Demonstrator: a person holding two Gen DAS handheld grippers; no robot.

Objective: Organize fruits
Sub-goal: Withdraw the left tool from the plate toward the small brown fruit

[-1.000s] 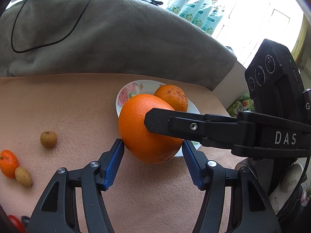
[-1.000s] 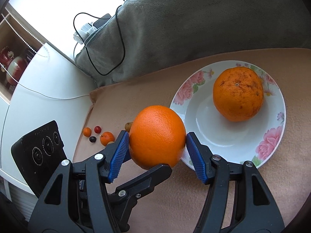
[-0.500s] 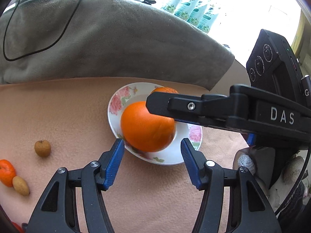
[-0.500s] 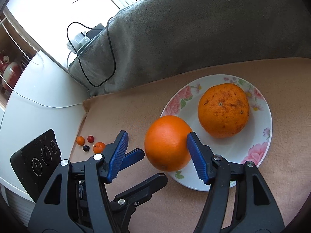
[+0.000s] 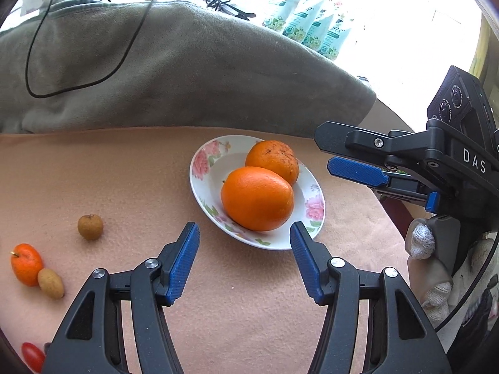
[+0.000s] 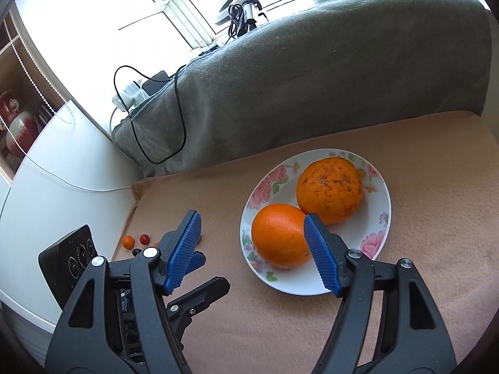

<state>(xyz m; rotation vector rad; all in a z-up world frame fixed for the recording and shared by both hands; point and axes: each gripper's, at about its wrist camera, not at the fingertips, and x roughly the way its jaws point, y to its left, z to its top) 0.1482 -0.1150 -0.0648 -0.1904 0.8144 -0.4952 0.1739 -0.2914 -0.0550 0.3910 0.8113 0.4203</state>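
A floral white plate (image 5: 202,168) (image 6: 380,227) on the tan cloth holds a bright orange (image 5: 257,198) (image 6: 279,235) and a speckled orange (image 5: 273,160) (image 6: 329,190), touching each other. My left gripper (image 5: 244,260) is open and empty, just in front of the plate. My right gripper (image 6: 252,251) is open and empty, above and in front of the plate's left side; in the left wrist view it shows at the right (image 5: 358,171). Small fruits lie to the left: a longan (image 5: 90,226), a small tangerine (image 5: 26,263), a tan oval fruit (image 5: 50,283) and a cherry tomato (image 5: 32,357).
A grey blanket (image 5: 174,71) (image 6: 312,74) with a black cable (image 5: 34,62) rises behind the cloth. More small fruits (image 6: 134,241) lie at the cloth's left edge, by a white surface (image 6: 50,205). A gloved hand (image 5: 436,249) holds the right gripper.
My right gripper carried the bright orange over the plate, opened and let it go beside the speckled orange, then drew back. My left gripper pulled back from the orange.
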